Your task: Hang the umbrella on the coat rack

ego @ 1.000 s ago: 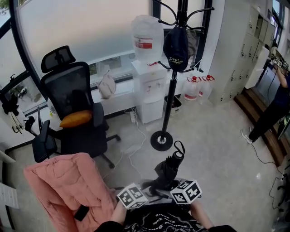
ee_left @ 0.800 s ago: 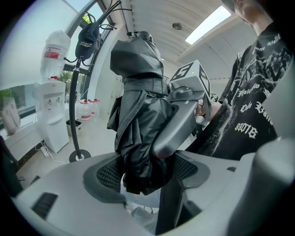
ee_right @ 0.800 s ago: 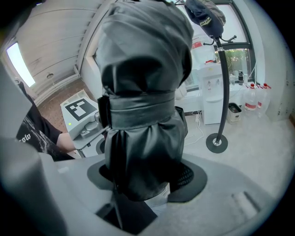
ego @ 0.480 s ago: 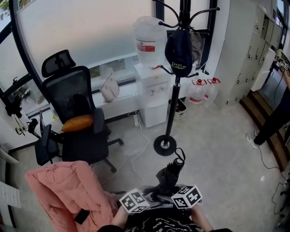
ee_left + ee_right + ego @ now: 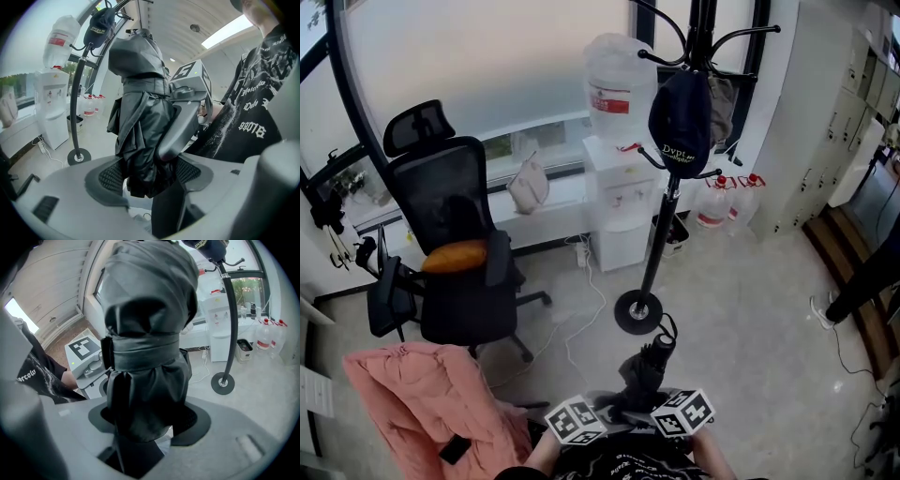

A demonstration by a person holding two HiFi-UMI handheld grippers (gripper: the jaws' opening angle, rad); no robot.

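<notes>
Both grippers are on the umbrella (image 5: 647,364) here. It is held low in front of the person, above the floor (image 5: 750,309) and just short of the round base of the coat rack (image 5: 664,225). The left gripper (image 5: 149,174) has its jaws a fair way apart. Its ribbed pads (image 5: 108,177) press in on the loose black folds at the bundle's near end, and the fabric fills the gap and hangs a little below them. It's the same story at the right gripper (image 5: 146,420). Its jaws are spread moderately wide and clamped on the fat folded canopy below the wrap strap (image 5: 140,350), with cloth against the pads on both sides. The two grippers come at the umbrella from opposite sides, close together. The umbrella tilts up and away from them, far end toward the rack. A dark cap (image 5: 680,112) hangs on one of the rack's hooks.
</notes>
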